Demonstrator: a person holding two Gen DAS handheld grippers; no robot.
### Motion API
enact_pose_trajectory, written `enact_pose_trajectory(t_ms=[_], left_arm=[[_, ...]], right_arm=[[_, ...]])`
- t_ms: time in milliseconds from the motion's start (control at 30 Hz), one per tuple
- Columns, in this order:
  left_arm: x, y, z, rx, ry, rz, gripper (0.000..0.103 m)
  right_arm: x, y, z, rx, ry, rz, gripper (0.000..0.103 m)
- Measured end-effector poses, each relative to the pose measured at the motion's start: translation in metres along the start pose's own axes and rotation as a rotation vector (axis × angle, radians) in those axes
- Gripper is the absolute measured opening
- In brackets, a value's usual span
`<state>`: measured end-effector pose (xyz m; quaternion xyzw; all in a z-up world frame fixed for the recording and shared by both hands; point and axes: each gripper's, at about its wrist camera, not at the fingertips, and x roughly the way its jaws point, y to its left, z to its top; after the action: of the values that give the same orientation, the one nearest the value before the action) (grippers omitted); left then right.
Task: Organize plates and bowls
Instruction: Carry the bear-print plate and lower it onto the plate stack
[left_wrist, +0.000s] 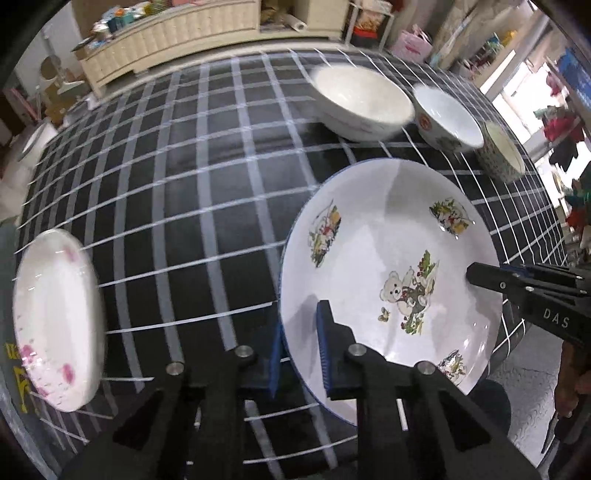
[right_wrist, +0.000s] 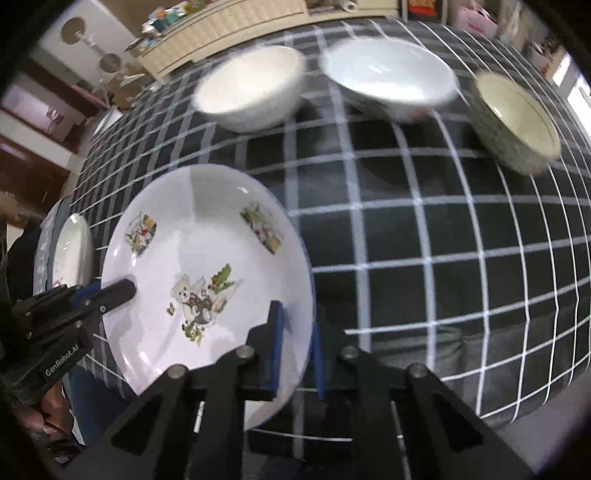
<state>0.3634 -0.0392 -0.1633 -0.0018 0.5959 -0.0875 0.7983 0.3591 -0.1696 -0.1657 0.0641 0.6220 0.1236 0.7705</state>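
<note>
The left claw (left_wrist: 298, 350) and right claw (right_wrist: 295, 352) each pinch opposite rims of the teddy-bear plate (left_wrist: 388, 266), which lies between them; three bowls sit ahead on the checked worktop (left_wrist: 177, 206).

Two fisheye views, each looking forward along a gripper's two fingers and slightly down onto a black checked tablecloth (left_wrist: 207, 229). The left camera sits close at the left rim of a bear-print plate (left_wrist: 391, 273), facing the far cabinet (left_wrist: 166, 40). The right camera sits close at the same plate's right rim. Both views share the plate, three bowls beyond it, and a pink-flowered plate (left_wrist: 55, 317) at far left.
</note>
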Motion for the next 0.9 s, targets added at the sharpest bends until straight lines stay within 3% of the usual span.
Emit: enact_pose_trajectory(t_ms=[267,533,767,900], left_arm=[[-0.051,0.110,-0.017,-0.127,-0.067,0.071,0.016],[-0.078,0.225,-0.040,-0.260,-0.077,0.139,0.016],[-0.062,0.283,-0.056,-0.326,-0.053,0.142,0.017],[-0.052,0.296,-0.065,-0.352,-0.041,0.130,0.017]], right_arm=[[0.003,0.108,0.024,-0.140,-0.016,0.061,0.017],[0.049,0.207,0.046,-0.266,0.023,0.121,0.017],[0.087,0.261,0.056,-0.322,0.077,0.105,0.017],[0.095,0.272,0.052,-0.346,0.098,0.091,0.017]])
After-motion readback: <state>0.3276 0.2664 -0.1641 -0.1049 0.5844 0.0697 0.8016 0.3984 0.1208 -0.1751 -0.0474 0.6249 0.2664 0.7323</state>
